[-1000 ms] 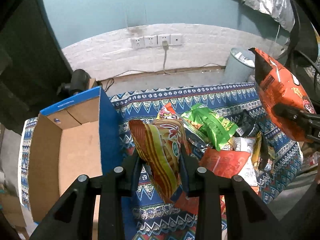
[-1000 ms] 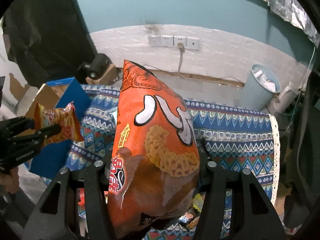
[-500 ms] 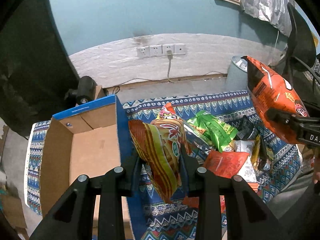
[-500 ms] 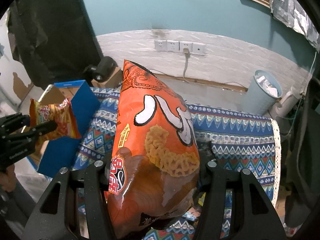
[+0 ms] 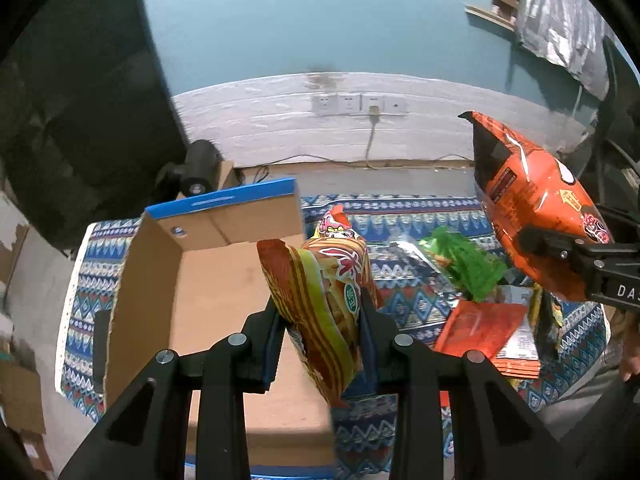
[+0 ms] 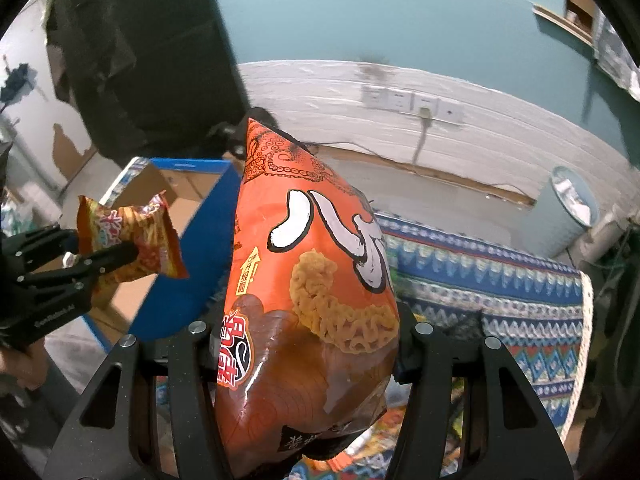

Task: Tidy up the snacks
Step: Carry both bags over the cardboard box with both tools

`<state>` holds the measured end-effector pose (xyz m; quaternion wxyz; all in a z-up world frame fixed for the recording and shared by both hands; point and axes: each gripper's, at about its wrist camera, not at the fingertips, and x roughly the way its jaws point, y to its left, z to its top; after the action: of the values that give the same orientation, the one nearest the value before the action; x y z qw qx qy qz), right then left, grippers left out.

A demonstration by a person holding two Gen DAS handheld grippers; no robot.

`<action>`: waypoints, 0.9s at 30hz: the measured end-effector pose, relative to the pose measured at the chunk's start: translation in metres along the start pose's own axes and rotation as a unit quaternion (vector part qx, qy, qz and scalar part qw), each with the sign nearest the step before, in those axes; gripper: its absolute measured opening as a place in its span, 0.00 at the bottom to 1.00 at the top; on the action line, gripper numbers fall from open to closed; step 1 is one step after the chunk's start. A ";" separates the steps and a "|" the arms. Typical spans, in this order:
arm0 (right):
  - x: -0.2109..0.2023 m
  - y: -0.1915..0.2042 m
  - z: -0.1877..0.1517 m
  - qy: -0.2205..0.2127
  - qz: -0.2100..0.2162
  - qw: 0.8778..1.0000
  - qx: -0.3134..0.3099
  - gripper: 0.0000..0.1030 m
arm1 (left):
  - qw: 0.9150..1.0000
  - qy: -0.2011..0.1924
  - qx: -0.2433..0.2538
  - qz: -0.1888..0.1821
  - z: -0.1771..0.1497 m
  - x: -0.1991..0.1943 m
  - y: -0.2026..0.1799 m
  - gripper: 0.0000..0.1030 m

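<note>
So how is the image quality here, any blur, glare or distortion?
Left wrist view: strong fisheye bowing of the wall, green packet smeared, striped snack bag sharp. Right wrist view: wall sockets slightly blurred, glare on the orange bag, dark corners.

Wall (image 5: pixel 320 20): teal above, white painted brick below.
Sockets (image 5: pixel 360 104): a row on the white brick, one with a plug and cord hanging down.
Bin (image 6: pixel 568 208): pale blue, on the floor by the wall.
Cloth (image 6: pixel 520 280): blue patterned, over the counter.
Foil (image 5: pixel 560 20): silver sheet, upper right.
</note>
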<state>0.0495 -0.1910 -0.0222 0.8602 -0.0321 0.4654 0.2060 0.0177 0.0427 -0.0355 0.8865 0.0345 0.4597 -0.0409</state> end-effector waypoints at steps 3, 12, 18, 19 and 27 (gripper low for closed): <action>0.009 0.019 0.009 0.005 0.016 1.000 -0.011 0.55 | 1.000 0.004 -0.014 0.006 -0.004 0.001 0.017 0.33; 0.038 0.074 0.030 0.022 0.052 0.997 -0.047 0.55 | 0.998 0.013 -0.048 0.025 -0.016 0.005 0.061 0.33; 0.057 0.110 0.039 0.036 0.069 0.995 -0.070 0.55 | 0.996 0.018 -0.075 0.035 -0.025 0.006 0.091 0.33; 0.061 0.116 0.040 0.038 0.071 0.994 -0.074 0.55 | 0.996 0.020 -0.079 0.037 -0.027 0.007 0.096 0.33; 0.090 0.156 0.047 0.063 0.081 0.990 -0.098 0.55 | 0.993 0.038 -0.103 0.048 -0.038 0.014 0.125 0.33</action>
<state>0.0698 -0.0074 -0.0474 0.8022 -0.0915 0.4976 0.3171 0.0076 0.1703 -0.0657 0.8683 -0.0336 0.4923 0.0502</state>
